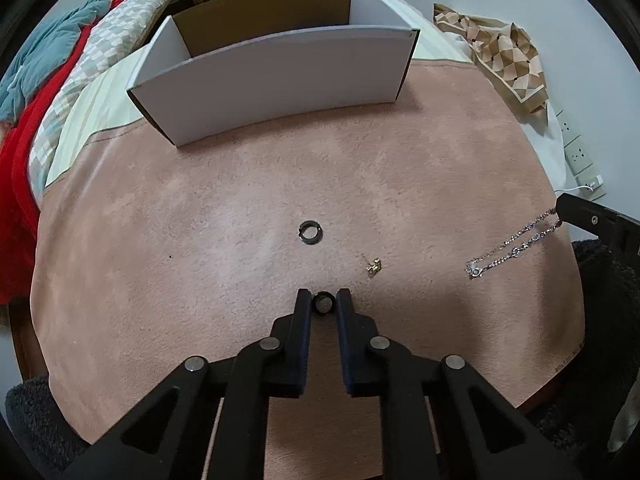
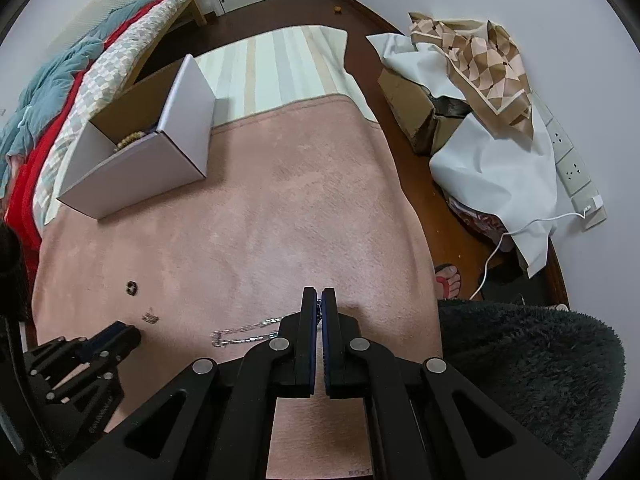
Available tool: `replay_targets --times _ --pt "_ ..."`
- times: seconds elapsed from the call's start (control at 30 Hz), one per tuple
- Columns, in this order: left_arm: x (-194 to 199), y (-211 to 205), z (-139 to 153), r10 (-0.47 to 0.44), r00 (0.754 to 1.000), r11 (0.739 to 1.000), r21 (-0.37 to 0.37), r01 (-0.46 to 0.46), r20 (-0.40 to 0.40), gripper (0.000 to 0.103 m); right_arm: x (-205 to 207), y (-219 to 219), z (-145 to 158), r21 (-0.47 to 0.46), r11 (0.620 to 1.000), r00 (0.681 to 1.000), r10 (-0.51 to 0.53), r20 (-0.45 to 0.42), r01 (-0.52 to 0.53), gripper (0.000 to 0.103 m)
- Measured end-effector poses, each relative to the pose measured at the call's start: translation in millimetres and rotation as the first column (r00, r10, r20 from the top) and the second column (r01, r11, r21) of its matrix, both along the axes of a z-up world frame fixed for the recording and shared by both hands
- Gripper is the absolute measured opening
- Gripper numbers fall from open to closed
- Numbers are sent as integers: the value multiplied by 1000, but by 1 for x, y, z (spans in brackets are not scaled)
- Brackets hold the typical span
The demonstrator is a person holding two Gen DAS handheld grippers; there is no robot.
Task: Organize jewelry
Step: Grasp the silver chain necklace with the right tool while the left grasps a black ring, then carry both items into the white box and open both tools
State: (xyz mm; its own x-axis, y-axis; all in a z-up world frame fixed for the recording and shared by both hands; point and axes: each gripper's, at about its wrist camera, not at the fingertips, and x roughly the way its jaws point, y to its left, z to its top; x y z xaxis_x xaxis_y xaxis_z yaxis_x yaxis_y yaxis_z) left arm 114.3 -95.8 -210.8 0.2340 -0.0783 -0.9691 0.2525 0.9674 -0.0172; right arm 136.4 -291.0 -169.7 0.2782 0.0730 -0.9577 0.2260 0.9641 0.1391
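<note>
My left gripper [image 1: 323, 300] is shut on a dark ring [image 1: 323, 305], low over the pink blanket [image 1: 200, 240]. A second dark ring [image 1: 310, 231] lies further ahead, and a small gold earring [image 1: 373, 267] lies to its right. My right gripper [image 2: 319, 300] is shut on a silver chain [image 2: 244, 330], which trails left onto the blanket; the chain also shows in the left wrist view [image 1: 508, 246]. A white cardboard box [image 1: 276, 76] stands open at the far end; in the right wrist view [image 2: 136, 172] a beaded piece [image 2: 129, 141] lies inside it.
A bed with red and teal covers [image 1: 44, 92] runs along the left. A patterned scarf [image 2: 476, 60] lies on white cloth over boxes at right, near wall sockets [image 2: 572, 164] and a white cable [image 2: 520, 228]. A sandalled foot [image 2: 448, 280] is beside the blanket.
</note>
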Motion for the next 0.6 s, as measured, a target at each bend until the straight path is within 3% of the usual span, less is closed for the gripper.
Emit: replay_targets --times 0.23,0.6 --pt "-1 5 34 5 997 1000 -27 -2 78 10 3 9 36 40 999 997 27 73 -30 2" --pt "39 20 124 54 965 995 -95 -30 256 10 43 29 127 85 989 962 99 253 -124 2"
